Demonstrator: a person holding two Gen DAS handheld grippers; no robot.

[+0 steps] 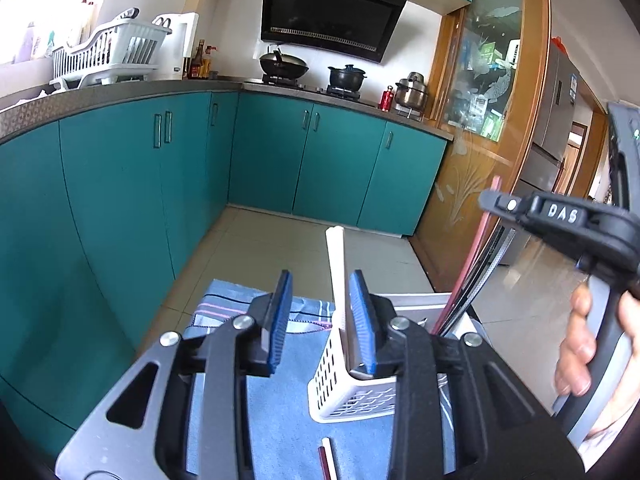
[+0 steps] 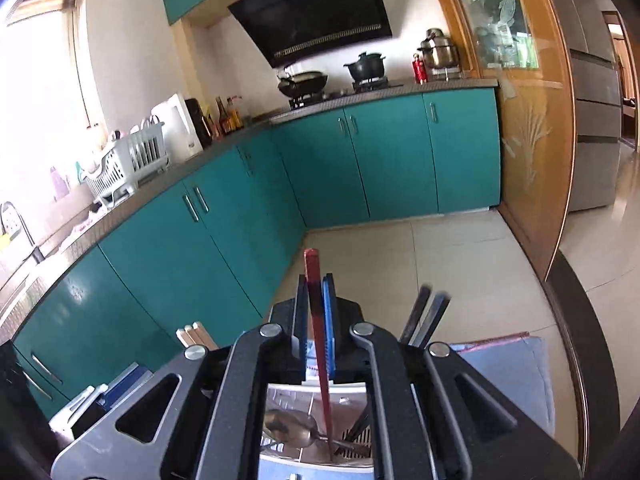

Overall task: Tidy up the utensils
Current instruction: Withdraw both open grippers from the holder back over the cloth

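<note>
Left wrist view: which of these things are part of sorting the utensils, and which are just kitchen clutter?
Job:
- white slotted basket
- white chopstick standing in it
- red chopstick pinched in the right gripper
- metal holder with a spoon
- loose chopsticks on the blue cloth

Lying about:
- wok
- black pot
- dish rack

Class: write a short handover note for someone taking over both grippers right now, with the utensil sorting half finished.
Right gripper: shut on a red chopstick, its lower end over the metal holder that already holds a spoon and dark chopsticks.
Left gripper: open, its right finger inside the white basket beside a white chopstick.
Left to do: chopsticks lying on the blue cloth.
</note>
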